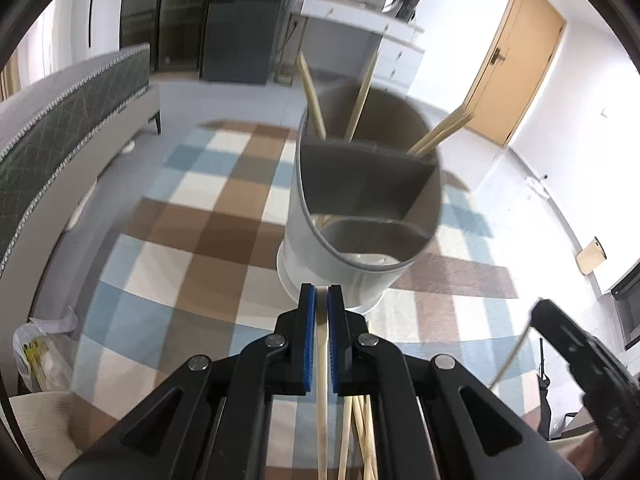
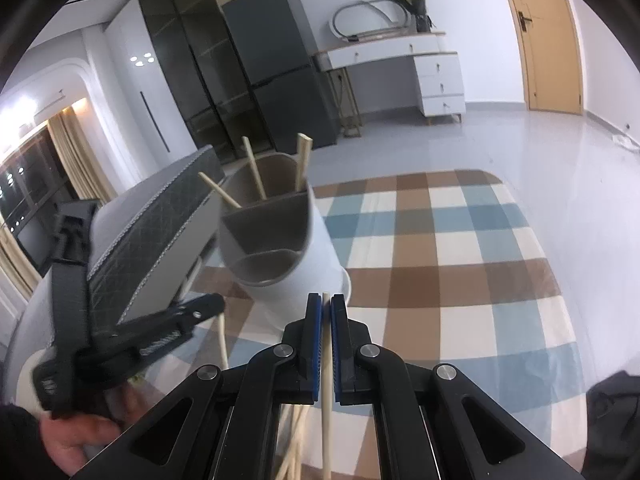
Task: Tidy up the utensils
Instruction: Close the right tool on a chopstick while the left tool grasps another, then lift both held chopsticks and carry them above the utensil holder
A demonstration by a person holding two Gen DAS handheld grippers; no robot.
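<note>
The left view alone shows a plastic bag at the floor's left edge, and loose chopsticks under the left gripper. Its blue pads are clamped on 1 chopstick.

The holder stands just ahead on the glass table, white, split into 3 compartments; 4 chopsticks lean in the far one.

The right view alone shows a hand carrying the left gripper, and a fridge. The right gripper is pinched tight on 1 stick. Here only 3 chopsticks show in the holder.
</note>
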